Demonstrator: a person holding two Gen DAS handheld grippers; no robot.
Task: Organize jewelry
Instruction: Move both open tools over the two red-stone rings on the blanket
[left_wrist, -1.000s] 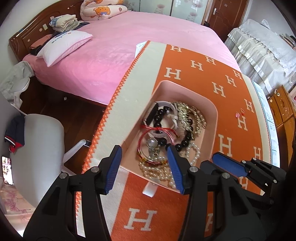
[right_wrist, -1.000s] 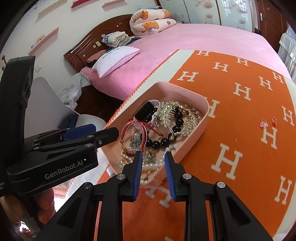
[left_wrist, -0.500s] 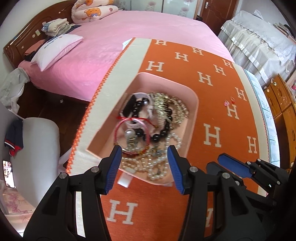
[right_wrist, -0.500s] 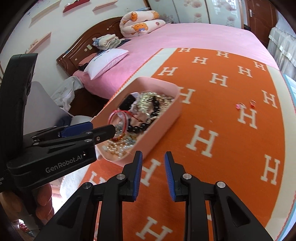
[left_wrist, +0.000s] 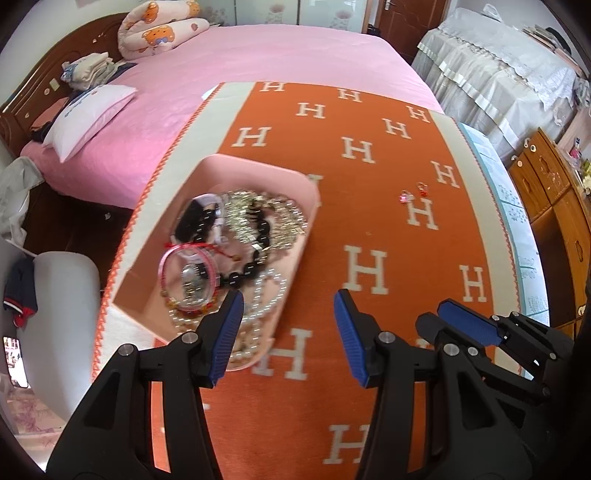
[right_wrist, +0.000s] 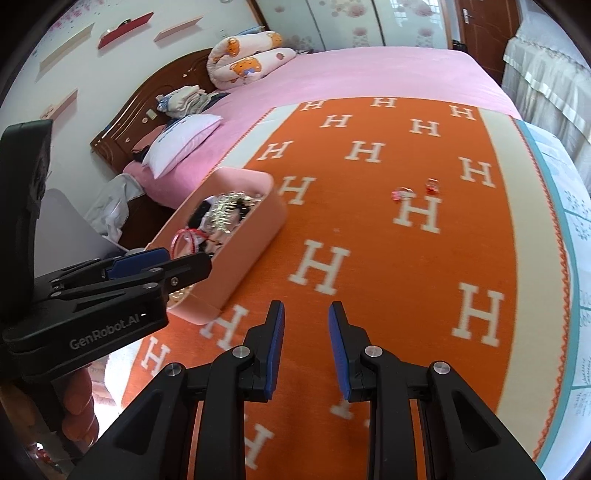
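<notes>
While both grippers hung above the blanket, the pink bed (left_wrist: 229, 77) filled the far half of the room, with a white pillow (left_wrist: 90, 118) and a rolled bear-print quilt (left_wrist: 162, 27) near its wooden headboard (right_wrist: 147, 99). A lace-covered unit (left_wrist: 495, 85) stood beyond the bed, and a wooden cabinet (left_wrist: 554, 206) stood against the wall beside it. An orange blanket (left_wrist: 388, 229) with white H letters and a cream border formed the work surface. A pink tray (left_wrist: 225, 173) sat on the blanket near its cream edge, nothing lying between it and the grippers. Inside the tray lay tangled jewelry: a gold chain cluster (left_wrist: 266, 218), a black bead bracelet (left_wrist: 255, 254), a red bangle (left_wrist: 188, 277) and a pearl strand (left_wrist: 266, 295). Two small red earrings (left_wrist: 413, 194) lay loose on the blanket, well apart from the tray.

The left gripper (left_wrist: 288, 332) stood about half open and held nothing; one pad appeared in front of the tray's near corner, the other over bare blanket. The right gripper (right_wrist: 306, 347) had its jaws narrowly parted, also holding nothing, above bare blanket beside the tray.
</notes>
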